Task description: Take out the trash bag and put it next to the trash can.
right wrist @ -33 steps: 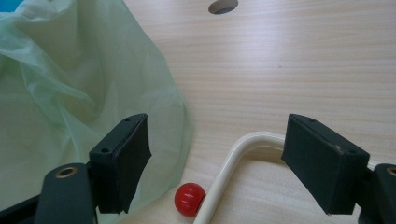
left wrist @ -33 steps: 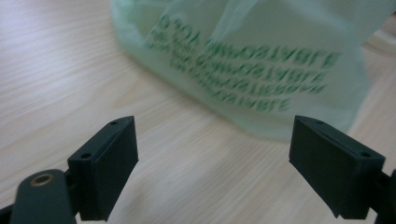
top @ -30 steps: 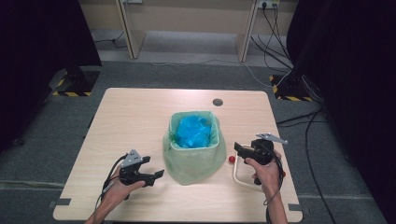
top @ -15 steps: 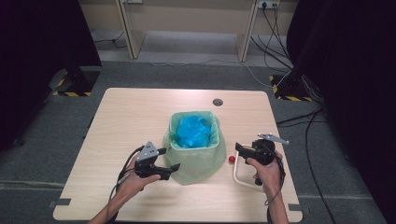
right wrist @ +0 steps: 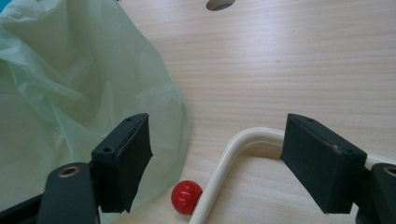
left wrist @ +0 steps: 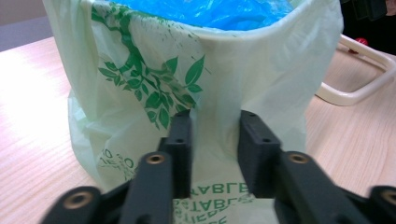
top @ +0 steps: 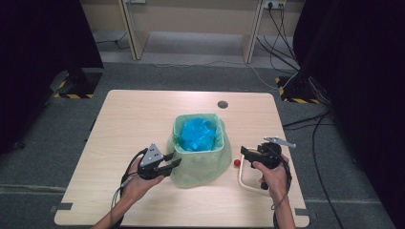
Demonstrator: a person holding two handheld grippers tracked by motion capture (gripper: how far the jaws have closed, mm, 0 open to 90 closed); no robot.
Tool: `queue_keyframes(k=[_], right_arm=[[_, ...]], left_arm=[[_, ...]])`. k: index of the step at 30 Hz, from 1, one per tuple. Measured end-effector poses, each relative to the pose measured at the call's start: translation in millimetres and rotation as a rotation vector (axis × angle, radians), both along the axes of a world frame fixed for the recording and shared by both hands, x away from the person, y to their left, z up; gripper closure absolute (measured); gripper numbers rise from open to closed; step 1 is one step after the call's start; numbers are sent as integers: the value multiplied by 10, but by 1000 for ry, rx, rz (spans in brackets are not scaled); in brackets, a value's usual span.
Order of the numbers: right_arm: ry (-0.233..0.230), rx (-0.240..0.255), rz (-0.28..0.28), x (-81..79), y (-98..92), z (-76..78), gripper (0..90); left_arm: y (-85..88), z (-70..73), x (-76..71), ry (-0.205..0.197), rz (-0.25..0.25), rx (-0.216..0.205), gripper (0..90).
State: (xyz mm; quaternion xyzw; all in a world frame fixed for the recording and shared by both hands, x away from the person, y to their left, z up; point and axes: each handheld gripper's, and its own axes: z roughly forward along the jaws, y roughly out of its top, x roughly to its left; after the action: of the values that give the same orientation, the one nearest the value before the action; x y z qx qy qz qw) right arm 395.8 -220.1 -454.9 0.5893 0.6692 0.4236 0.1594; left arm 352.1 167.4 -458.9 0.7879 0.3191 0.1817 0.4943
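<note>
My left gripper (left wrist: 215, 140) at the green bag (left wrist: 224, 79)
Jaws narrow, bag film between them; my right gripper (right wrist: 217, 154) gapes wide, red ball (right wrist: 187, 196) and cream handle (right wrist: 233, 154) between its fingers.

My left hand-held gripper (top: 168, 162) is black, with a grey three-cornered plate (top: 152, 154) on top dotted with small dark holes, and a thin dark cable (top: 125, 177) loops back from it along my bare forearm. Its two jaws are flat black blocks, each with small screw holes in its face, carried on black links with brass-coloured pivot pins. My right hand-held gripper (top: 244, 152) is black too, with a grey plate (top: 279, 141) jutting out at its top and a dark cable (top: 285, 187) trailing past my wrist. I wear no sleeves on either forearm.
</note>
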Motion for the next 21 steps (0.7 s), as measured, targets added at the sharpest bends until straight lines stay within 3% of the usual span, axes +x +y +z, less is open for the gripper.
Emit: queue_keyframes(k=[7,13,16,21], right_arm=[[-6,-5,17,17,50,21,245],[-48,3,32,86,91,160,247],[-79,19,43,151,155,293,244],[-129,0,77,308,349,563,235]], left_arm=[[38,71,-18,-14,6,-24,882],[70,198,-17,-41,-6,-54,896],[70,242,-25,-42,-10,-65,897],[74,258,-27,-40,-13,-75,896]])
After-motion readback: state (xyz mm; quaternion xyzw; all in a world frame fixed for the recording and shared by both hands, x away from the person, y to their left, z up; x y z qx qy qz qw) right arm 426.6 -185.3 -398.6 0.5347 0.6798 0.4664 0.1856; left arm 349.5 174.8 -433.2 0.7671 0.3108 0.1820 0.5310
